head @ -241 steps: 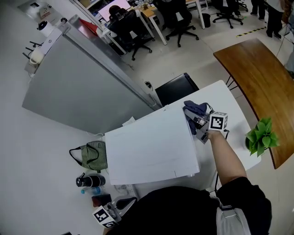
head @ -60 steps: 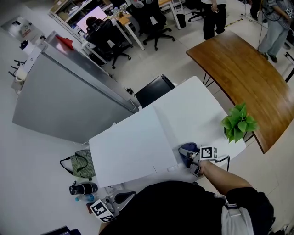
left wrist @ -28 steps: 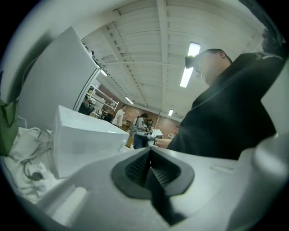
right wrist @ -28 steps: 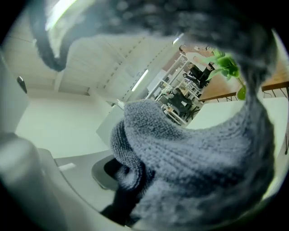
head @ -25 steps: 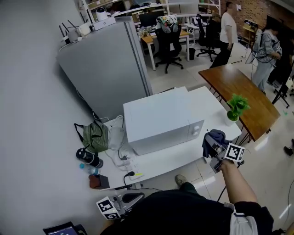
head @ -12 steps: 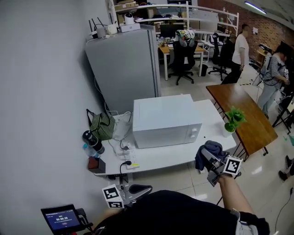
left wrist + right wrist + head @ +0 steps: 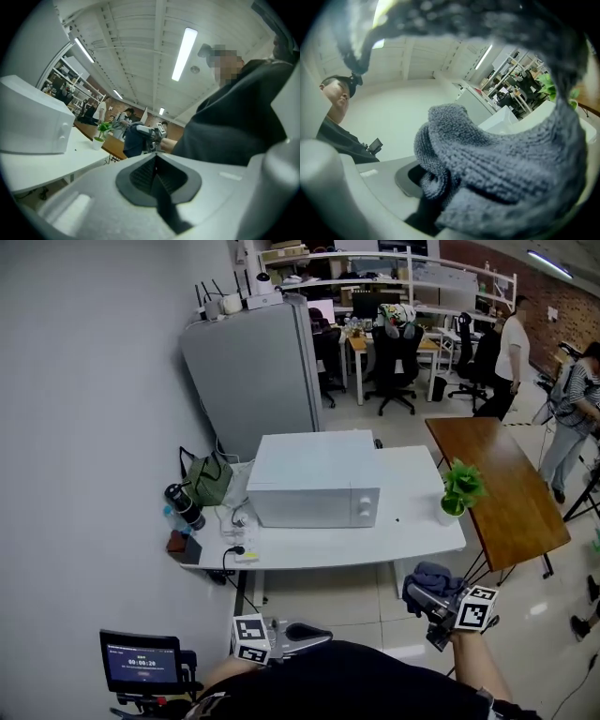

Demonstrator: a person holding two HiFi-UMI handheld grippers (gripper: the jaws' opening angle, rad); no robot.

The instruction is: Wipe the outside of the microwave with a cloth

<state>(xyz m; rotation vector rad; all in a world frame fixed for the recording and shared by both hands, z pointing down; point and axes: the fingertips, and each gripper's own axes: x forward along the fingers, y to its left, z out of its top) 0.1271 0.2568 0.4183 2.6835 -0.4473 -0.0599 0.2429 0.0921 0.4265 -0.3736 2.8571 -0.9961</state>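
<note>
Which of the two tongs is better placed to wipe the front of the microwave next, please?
Probably the right tongs: they are already shut on the cloth. The left tongs are shut with nothing between them, low by the person's body. Neither touches the microwave.

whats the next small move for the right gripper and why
Probably carry the right gripper forward and up toward the front face of the microwave. Its jaws are shut on the cloth, but it hangs below and in front of the table edge, apart from the microwave, so no wiping contact is possible from here.
</note>
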